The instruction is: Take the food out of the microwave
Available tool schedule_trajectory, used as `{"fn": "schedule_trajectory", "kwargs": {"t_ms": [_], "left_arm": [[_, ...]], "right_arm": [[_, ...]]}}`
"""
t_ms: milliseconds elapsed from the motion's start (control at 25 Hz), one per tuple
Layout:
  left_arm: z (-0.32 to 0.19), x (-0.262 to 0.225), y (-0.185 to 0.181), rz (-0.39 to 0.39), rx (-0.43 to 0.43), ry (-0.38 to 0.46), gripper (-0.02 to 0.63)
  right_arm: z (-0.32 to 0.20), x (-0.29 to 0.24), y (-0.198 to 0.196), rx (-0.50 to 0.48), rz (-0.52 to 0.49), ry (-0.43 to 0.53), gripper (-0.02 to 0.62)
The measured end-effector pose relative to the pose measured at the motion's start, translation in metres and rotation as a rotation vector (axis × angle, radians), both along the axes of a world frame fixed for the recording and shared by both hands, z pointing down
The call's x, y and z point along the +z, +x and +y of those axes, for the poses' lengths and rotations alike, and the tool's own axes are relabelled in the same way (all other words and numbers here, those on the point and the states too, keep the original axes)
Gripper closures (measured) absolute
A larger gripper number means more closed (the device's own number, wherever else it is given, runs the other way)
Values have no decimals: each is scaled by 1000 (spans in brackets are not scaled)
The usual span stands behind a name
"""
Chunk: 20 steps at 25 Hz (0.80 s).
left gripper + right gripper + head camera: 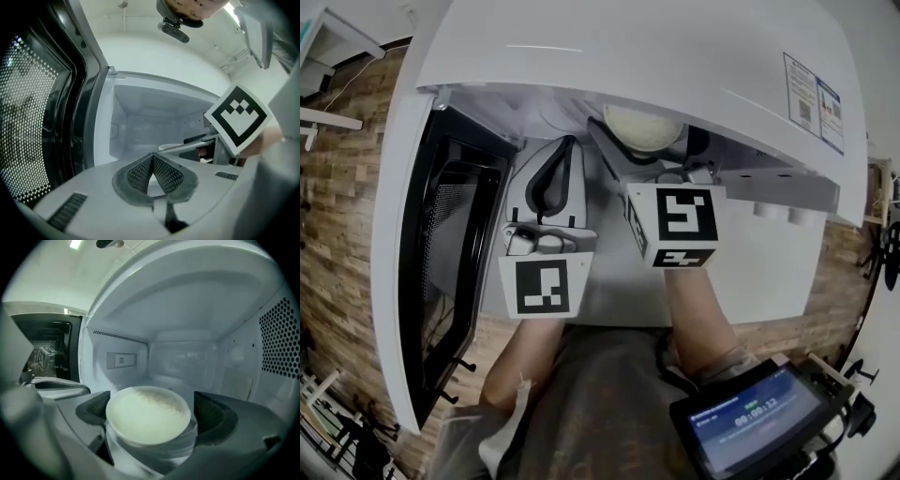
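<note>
My right fingers (pixel 211 416) stand wide apart inside the microwave (pixel 628 56), one on each side of the white tub (pixel 147 446). My left fingers (pixel 166 176) are pressed together and empty at the opening. The door (pixel 441 244) hangs open at left. The tub sits mid-cavity, filled to the rim with pale food (pixel 147 416). I should close evenly on its wall below the rim, then draw it out level.
</note>
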<state>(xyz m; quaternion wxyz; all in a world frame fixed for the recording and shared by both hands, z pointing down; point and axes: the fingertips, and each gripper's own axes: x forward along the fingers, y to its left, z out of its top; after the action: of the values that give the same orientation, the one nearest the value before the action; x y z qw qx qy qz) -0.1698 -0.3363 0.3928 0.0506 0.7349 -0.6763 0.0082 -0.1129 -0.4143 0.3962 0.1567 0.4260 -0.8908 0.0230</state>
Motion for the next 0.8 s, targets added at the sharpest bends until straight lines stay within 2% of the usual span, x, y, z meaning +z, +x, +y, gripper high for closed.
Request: {"fn": "schedule_trajectory", "kwargs": {"t_ms": [160, 320, 600, 800], "left_arm": [[0, 0, 1, -3, 6, 4, 598], [1, -2, -2, -9, -2, 9, 598], [9, -10, -5, -9, -45, 7, 598], [27, -21, 3, -9, -72, 1, 598]], "right_arm": [[-3, 7, -6, -28, 19, -20, 52], [-3, 11, -7, -42, 57, 1, 57], [10, -8, -10, -95, 47, 98, 60], [29, -19, -6, -134, 30, 94, 60]]}}
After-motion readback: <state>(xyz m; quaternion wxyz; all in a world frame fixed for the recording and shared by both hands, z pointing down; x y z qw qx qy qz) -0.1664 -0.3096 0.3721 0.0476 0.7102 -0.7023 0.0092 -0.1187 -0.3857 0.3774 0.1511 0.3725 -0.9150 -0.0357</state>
